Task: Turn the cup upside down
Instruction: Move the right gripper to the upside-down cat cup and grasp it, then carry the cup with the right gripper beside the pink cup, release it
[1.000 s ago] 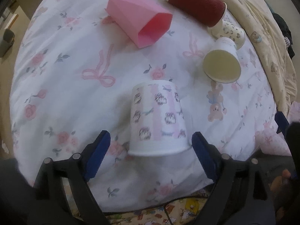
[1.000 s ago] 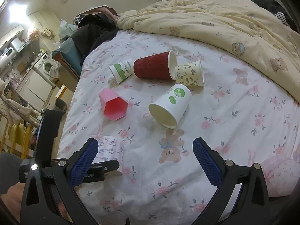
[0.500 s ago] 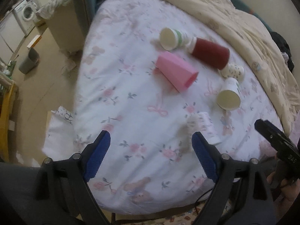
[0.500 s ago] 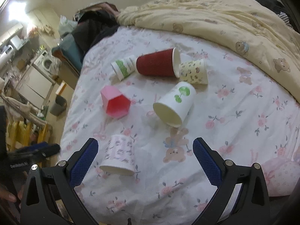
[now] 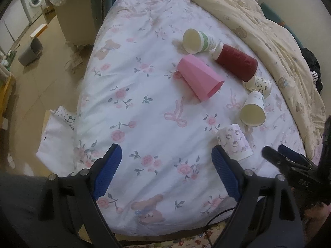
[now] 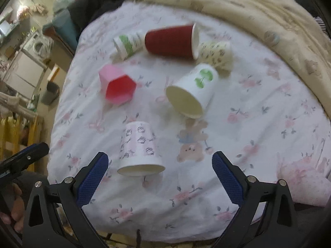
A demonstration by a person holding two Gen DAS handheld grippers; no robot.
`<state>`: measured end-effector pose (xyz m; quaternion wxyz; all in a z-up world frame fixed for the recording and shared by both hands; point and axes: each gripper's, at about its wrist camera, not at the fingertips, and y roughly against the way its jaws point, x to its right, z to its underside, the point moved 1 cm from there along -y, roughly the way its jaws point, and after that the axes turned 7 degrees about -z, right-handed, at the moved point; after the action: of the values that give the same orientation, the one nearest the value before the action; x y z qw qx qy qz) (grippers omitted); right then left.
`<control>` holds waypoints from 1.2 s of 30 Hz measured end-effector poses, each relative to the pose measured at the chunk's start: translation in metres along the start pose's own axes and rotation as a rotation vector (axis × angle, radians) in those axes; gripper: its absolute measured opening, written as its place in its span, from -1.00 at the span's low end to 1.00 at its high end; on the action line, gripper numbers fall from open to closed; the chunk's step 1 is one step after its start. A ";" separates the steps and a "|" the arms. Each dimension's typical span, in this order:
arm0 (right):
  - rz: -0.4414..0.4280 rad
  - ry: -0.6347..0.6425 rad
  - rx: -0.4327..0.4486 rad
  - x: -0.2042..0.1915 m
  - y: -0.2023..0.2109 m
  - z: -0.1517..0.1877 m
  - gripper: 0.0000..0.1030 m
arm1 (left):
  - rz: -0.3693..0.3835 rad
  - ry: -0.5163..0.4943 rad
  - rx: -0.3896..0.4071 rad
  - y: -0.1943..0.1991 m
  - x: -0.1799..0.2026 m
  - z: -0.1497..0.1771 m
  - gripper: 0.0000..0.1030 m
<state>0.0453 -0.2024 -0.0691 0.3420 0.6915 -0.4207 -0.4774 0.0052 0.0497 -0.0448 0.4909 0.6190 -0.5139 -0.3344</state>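
Six cups on the bed point(image 6: 258, 107); five lie tipped, the patterned cup point(image 6: 139, 146) stands rim-down near the front edge. Both hand-held grippers, left point(image 5: 165, 172) and right point(image 6: 159, 178), wide open, empty. Cup likely light, thin, crushable: pinch mid-wall gently.

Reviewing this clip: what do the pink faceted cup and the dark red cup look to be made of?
Pink faceted cup: probably plastic, smooth and slightly glossy, with crisp flat facets and a hexagonal mouth. Dark red cup: likely paper, matte, with a finely ribbed sleeve and a white rim.
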 end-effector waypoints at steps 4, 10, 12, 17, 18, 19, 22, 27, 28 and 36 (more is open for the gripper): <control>-0.026 0.049 -0.071 -0.012 -0.015 -0.015 0.97 | 0.010 0.026 -0.007 0.000 -0.002 -0.003 0.68; -0.038 0.081 -0.225 -0.023 -0.048 -0.039 0.74 | 0.010 0.055 -0.007 0.000 -0.009 -0.006 0.68; -0.040 0.090 -0.294 -0.026 -0.065 -0.043 0.71 | 0.015 0.063 -0.009 0.000 -0.011 -0.006 0.68; -0.013 0.099 -0.428 -0.030 -0.106 -0.042 0.55 | 0.018 0.063 -0.011 0.000 -0.011 -0.007 0.68; -0.012 0.099 -0.442 -0.030 -0.110 -0.041 0.46 | 0.017 0.063 -0.012 0.000 -0.011 -0.006 0.68; -0.011 0.098 -0.457 -0.030 -0.116 -0.039 0.35 | 0.017 0.061 -0.013 0.000 -0.011 -0.006 0.68; -0.018 0.091 -0.468 -0.030 -0.122 -0.037 0.18 | 0.018 0.060 -0.017 -0.001 -0.009 -0.007 0.68; -0.059 0.103 -0.435 -0.033 -0.108 -0.035 0.17 | 0.016 0.052 -0.015 -0.002 -0.006 -0.007 0.68; -0.073 0.109 -0.413 -0.034 -0.100 -0.034 0.17 | 0.015 0.047 -0.014 -0.002 -0.005 -0.007 0.68; -0.230 0.071 -0.176 -0.029 -0.022 -0.028 0.17 | -0.021 0.009 0.117 0.010 0.007 -0.007 0.68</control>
<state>0.0720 -0.1652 -0.0687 0.3591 0.7187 -0.2828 -0.5239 0.0101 0.0451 -0.0327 0.4525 0.6535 -0.5239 -0.3060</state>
